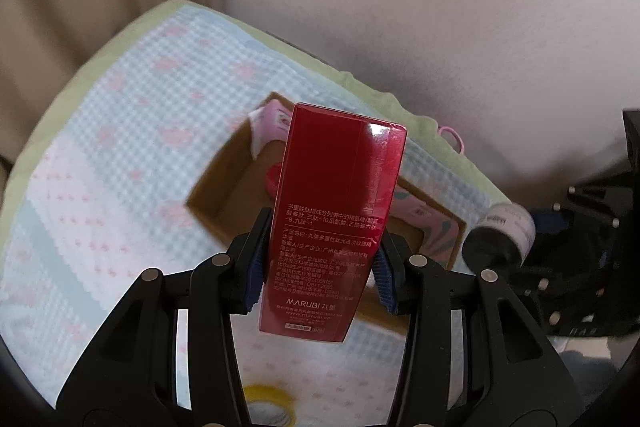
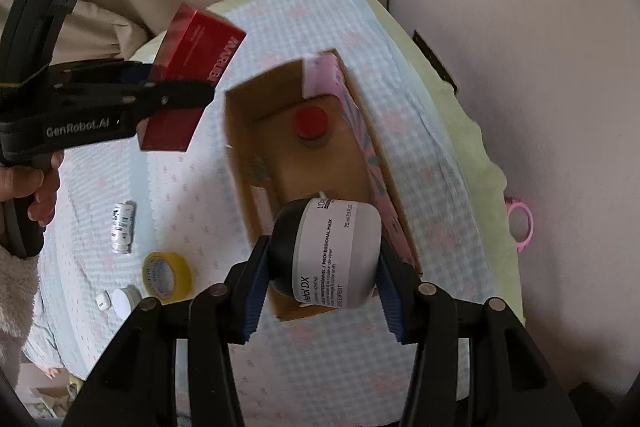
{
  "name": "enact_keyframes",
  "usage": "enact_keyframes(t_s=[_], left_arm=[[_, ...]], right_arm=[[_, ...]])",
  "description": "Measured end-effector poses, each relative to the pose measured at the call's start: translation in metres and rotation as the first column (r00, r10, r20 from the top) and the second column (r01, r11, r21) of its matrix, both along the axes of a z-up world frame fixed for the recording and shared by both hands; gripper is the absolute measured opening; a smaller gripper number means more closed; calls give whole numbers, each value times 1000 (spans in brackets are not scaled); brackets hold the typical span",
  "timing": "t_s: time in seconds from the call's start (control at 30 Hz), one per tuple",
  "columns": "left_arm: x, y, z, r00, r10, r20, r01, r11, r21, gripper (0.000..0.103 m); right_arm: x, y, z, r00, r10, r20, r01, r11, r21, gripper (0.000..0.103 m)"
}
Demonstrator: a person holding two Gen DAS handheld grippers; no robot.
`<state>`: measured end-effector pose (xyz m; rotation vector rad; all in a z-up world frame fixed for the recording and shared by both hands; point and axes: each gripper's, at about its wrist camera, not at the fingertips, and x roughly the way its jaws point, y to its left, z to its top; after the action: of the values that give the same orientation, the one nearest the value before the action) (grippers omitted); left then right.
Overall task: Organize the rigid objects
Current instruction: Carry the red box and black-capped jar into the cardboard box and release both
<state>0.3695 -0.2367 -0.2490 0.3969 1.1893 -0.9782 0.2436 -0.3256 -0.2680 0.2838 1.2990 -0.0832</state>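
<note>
My left gripper (image 1: 320,267) is shut on a tall red carton (image 1: 336,211) with white print, held above an open cardboard box (image 1: 216,179). The right wrist view shows that same red carton (image 2: 196,47) left of the cardboard box (image 2: 256,163). My right gripper (image 2: 320,291) is shut on a white jar with a black lid (image 2: 332,255), hanging over the box's near end. The jar (image 1: 500,235) also shows at the right of the left wrist view. A red-capped item (image 2: 310,123) lies inside the box, beside a pink packet (image 2: 324,75).
The box sits on a round table with a blue checked cloth (image 2: 420,131). On the cloth lie a yellow tape roll (image 2: 166,277), a small white bottle (image 2: 122,227) and a small white jar (image 2: 124,301). A pink ring (image 2: 520,227) lies on the floor. A hand (image 2: 40,195) holds the left gripper.
</note>
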Motion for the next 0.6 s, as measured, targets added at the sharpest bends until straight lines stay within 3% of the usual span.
enact_keyframes(t_s=[0.33, 0.6], left_arm=[[15, -58, -88, 997, 3, -75, 4, 995, 96, 41], [18, -62, -148, 992, 28, -125, -3, 981, 193, 41]], right_arm=[[4, -24, -69, 995, -62, -84, 64, 998, 19, 46], [4, -30, -110, 981, -132, -146, 138, 990, 34, 46]])
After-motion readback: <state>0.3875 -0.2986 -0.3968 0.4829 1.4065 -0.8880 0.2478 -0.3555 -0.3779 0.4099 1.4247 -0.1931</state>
